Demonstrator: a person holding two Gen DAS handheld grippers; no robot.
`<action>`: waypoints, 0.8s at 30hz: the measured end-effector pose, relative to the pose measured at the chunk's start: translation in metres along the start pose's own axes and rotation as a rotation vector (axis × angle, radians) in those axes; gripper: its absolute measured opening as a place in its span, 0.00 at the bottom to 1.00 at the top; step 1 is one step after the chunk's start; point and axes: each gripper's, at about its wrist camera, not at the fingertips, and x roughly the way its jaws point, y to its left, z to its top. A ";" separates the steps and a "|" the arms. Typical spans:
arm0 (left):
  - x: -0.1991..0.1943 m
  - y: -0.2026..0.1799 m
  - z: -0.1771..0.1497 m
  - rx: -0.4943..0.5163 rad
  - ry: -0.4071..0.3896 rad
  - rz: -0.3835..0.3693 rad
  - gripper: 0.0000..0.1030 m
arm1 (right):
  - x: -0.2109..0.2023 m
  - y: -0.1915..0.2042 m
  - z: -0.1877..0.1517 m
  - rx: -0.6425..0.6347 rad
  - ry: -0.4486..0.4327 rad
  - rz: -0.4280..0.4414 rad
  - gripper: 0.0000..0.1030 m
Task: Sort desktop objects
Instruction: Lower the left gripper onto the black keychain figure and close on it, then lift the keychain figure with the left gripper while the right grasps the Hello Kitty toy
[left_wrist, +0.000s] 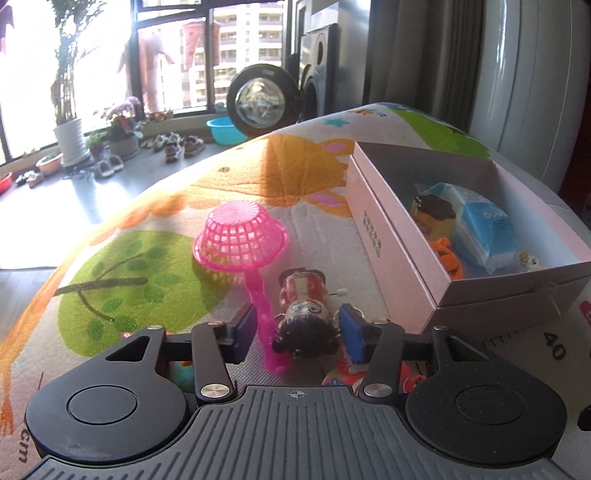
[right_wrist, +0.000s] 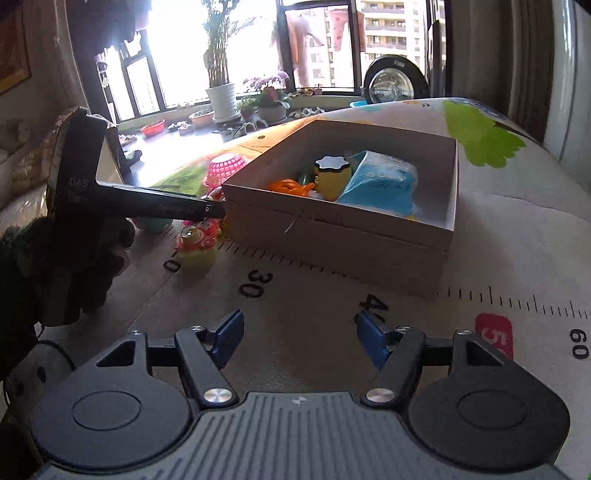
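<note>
A pink open box stands on the play mat at the right; it holds a blue tissue pack, a yellow toy and an orange toy. My left gripper is open, its blue pads either side of a wind-up doll and the handle of a pink plastic sieve. In the right wrist view the box lies ahead. My right gripper is open and empty over the mat's ruler marks. The left gripper reaches in from the left.
A small yellow and pink toy stands on the mat left of the box, with a green toy behind it. More small toys lie under my left gripper. The mat's far edge drops to the floor.
</note>
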 end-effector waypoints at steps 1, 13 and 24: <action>-0.004 -0.001 -0.002 0.007 0.000 -0.008 0.44 | -0.001 0.002 0.001 -0.014 -0.002 -0.005 0.67; -0.090 -0.030 -0.071 0.115 0.002 -0.224 0.55 | 0.011 0.007 0.028 0.045 0.035 -0.093 0.79; -0.126 0.001 -0.084 0.082 -0.084 0.001 0.92 | 0.009 0.055 0.023 -0.135 0.081 0.091 0.79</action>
